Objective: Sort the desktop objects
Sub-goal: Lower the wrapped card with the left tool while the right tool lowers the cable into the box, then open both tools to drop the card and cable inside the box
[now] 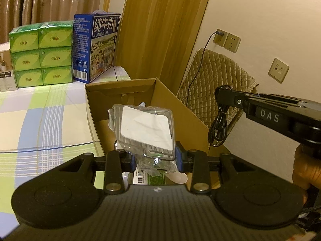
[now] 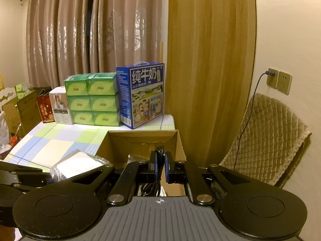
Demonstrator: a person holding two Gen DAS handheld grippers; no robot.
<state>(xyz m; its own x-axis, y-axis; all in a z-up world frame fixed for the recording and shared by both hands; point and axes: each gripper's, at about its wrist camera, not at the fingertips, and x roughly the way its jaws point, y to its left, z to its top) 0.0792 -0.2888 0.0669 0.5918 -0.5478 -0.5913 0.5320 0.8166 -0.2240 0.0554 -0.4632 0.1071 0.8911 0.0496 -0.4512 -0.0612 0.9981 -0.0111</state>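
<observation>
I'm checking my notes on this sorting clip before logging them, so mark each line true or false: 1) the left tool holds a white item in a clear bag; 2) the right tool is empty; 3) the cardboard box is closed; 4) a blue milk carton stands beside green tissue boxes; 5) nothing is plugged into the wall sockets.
1) True: the left tool is shut on the bagged white item.
2) False: the right tool pinches a black cable.
3) False: the cardboard box is open on top.
4) True: the blue milk carton stands right beside the green tissue boxes.
5) False: a plug with a cord sits in one socket.
</observation>
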